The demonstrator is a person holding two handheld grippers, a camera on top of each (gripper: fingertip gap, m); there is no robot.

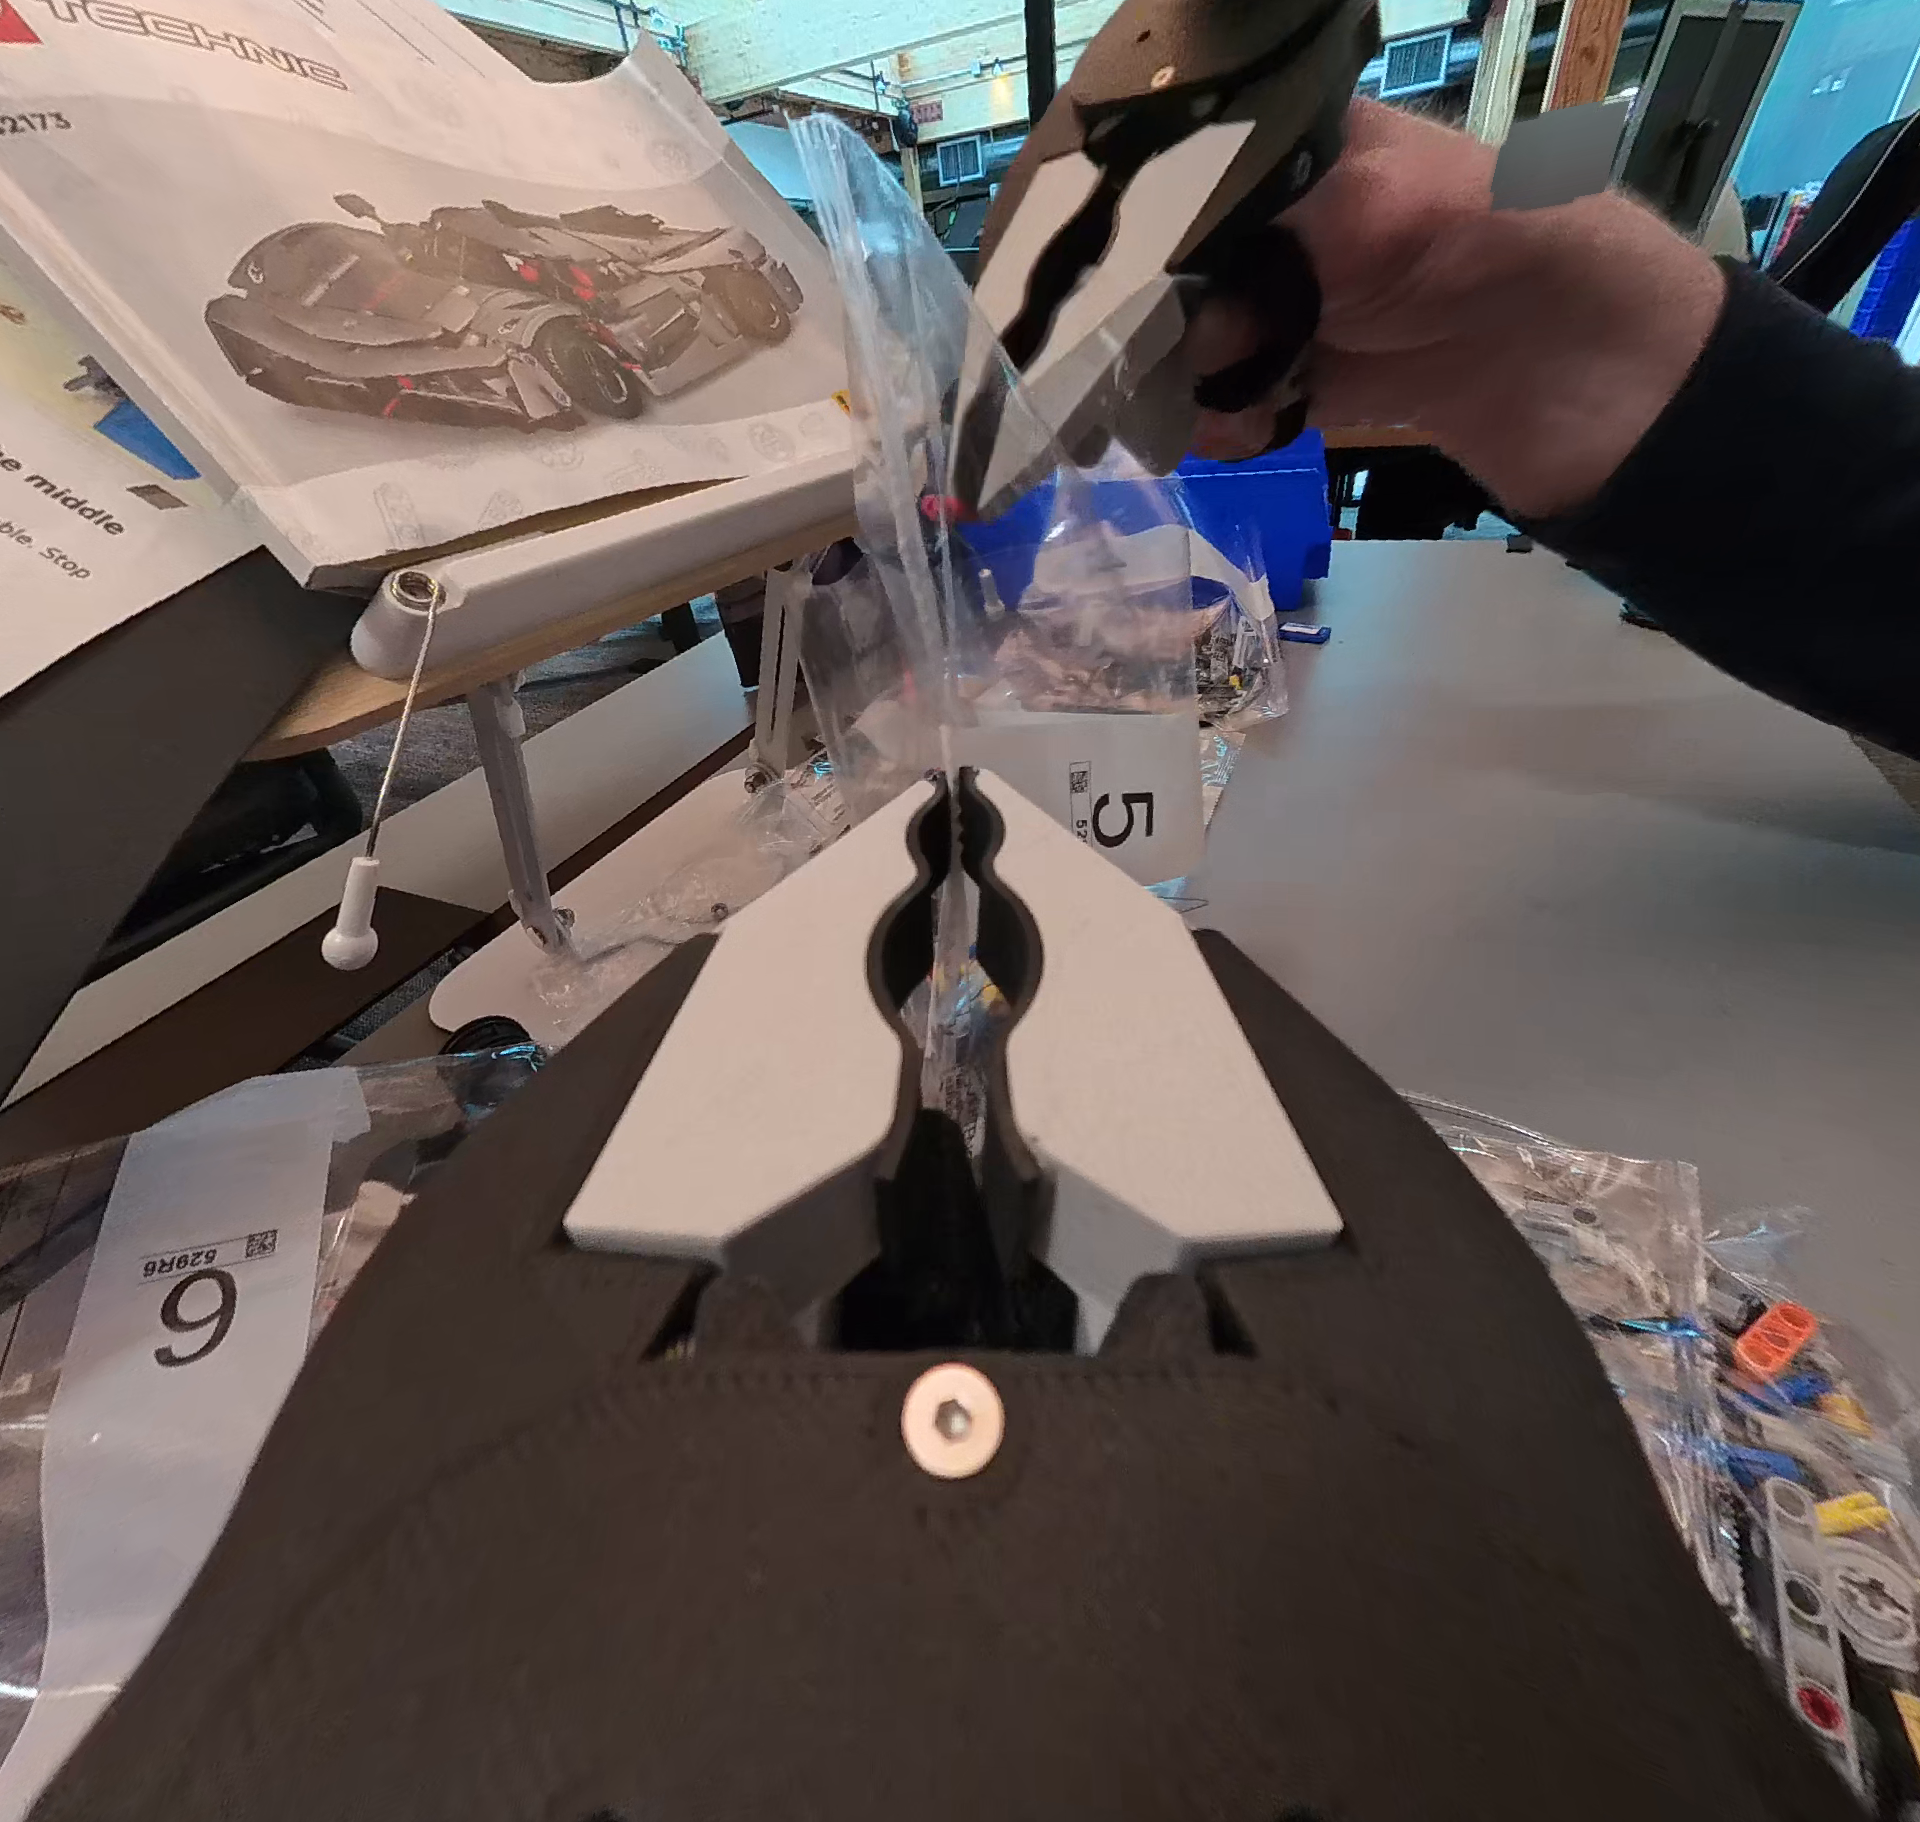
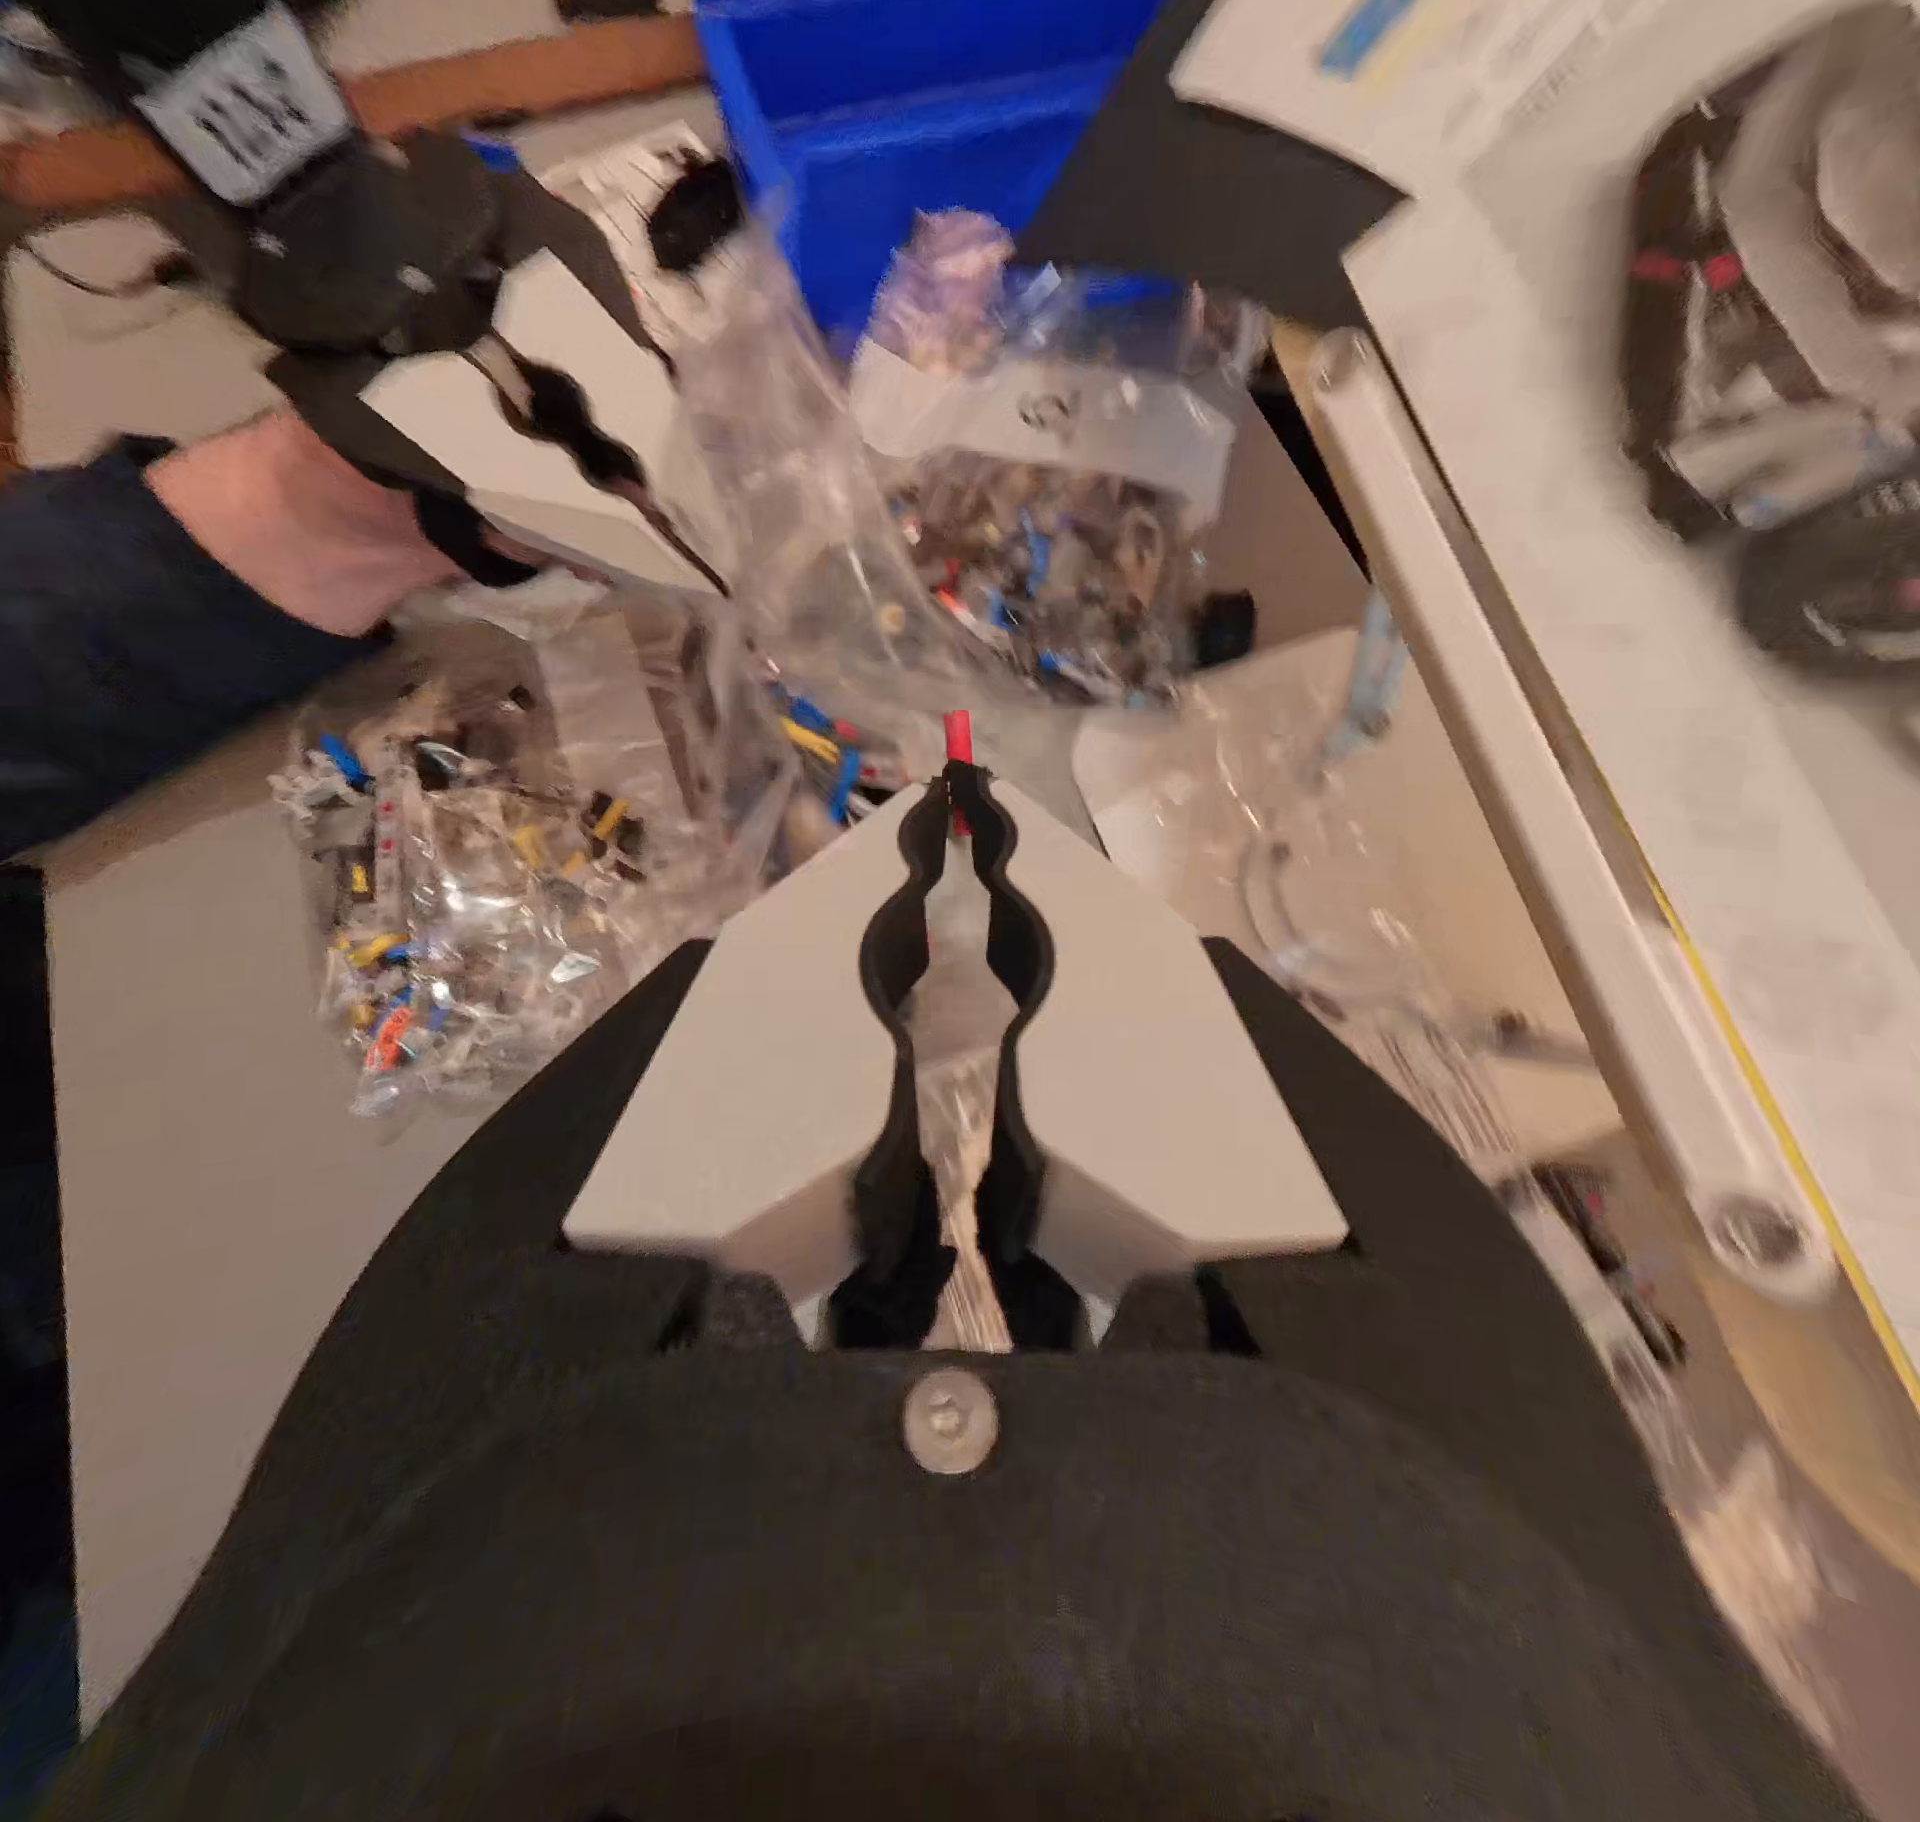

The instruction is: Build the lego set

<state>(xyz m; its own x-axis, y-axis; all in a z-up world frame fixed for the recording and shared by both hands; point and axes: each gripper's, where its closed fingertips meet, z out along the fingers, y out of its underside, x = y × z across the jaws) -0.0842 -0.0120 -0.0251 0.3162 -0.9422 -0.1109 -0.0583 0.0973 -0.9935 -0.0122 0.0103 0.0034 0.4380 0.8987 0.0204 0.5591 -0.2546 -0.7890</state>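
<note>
My left gripper (image 1: pixel 956 785) is shut on the lower edge of a clear plastic bag (image 1: pixel 899 338) and holds it up above the table. The bag looks open at the top. My right gripper (image 1: pixel 971 505) comes down from the upper right with its tips at the bag's mouth, behind the film. In the right wrist view, my right gripper (image 2: pixel 961 790) is shut on a small red piece (image 2: pixel 956 736). The left gripper (image 2: pixel 717 583) shows there at the upper left, pinching the clear bag (image 2: pixel 790 442). That view is blurred.
An instruction booklet (image 1: pixel 499 318) with a grey car picture rests on a tilted stand at the left. Numbered bags of parts lie on the grey table (image 1: pixel 1558 837): one behind (image 1: pixel 1132 806), one front left (image 1: pixel 197 1305), one front right (image 1: pixel 1787 1460). A blue bin (image 1: pixel 1262 515) stands behind. Some 9 centimeters of space lies between my two pairs of fingers.
</note>
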